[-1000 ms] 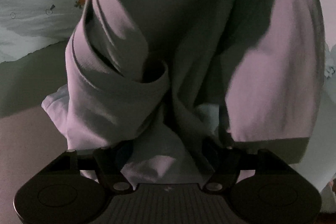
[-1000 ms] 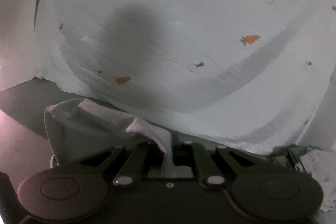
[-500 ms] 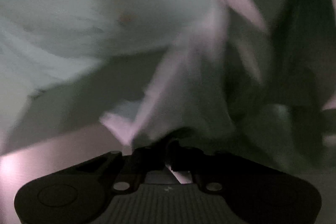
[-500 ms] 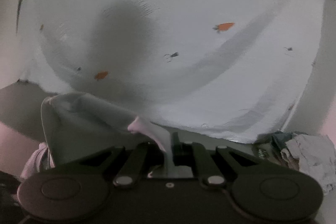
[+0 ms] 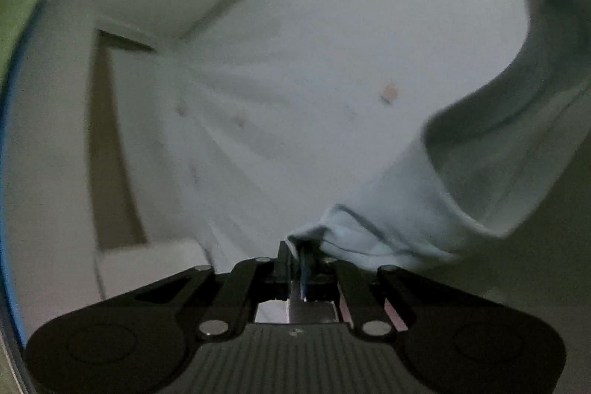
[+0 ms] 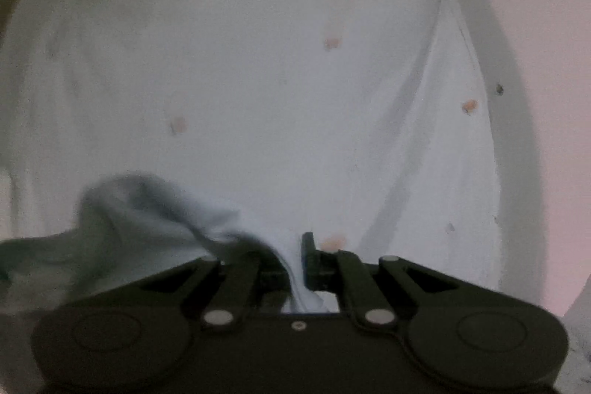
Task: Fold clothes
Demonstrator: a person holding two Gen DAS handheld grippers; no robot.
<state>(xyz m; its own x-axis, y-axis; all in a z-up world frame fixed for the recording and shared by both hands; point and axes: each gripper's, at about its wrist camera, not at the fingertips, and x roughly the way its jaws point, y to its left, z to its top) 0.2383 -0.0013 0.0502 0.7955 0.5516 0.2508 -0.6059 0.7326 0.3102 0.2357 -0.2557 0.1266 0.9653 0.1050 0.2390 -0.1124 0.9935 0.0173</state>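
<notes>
A pale sheet (image 6: 280, 91) with small orange motifs (blurred, shapes unclear) fills both views; whatever surface it covers or hangs against cannot be told.

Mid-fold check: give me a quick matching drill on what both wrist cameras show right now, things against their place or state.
Things:
1. left tongs
2. right tongs
3. pale garment
4. white sheet with orange spots

Places or states:
A. fills the background in both views
B. shut on a bunched edge, cloth trailing off to the right of the view
C. hangs between the two grips
D. shut on cloth that drapes to the left of the view

Pairs: 1-B, 2-D, 3-C, 4-A
</notes>
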